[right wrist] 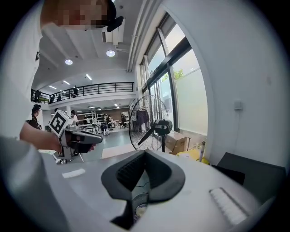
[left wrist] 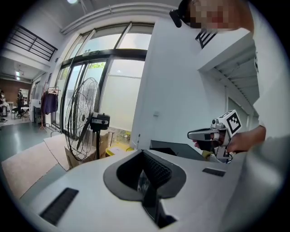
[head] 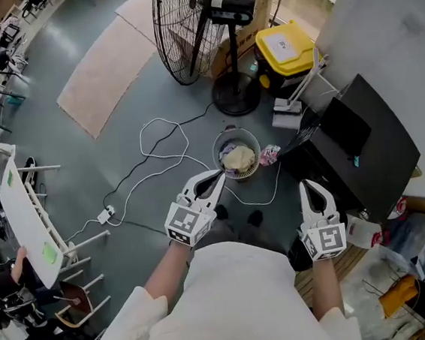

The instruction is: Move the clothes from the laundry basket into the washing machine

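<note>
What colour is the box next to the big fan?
The box is bright yellow. The head view shows it best.

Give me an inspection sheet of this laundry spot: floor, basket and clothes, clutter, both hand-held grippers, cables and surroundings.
Surface: grey floor.
Job's things: laundry basket on the floor, pale clothes inside; dark machine to its right, probably the washer.
Clutter: small patterned item on the floor beside the basket.
Grippers: left hand-held gripper shut, nothing held; right hand-held gripper shut, nothing held.
Cables: white cable looping across the floor to a power strip.
Surroundings: standing fan, yellow-lidded bin, tan mat.
</note>
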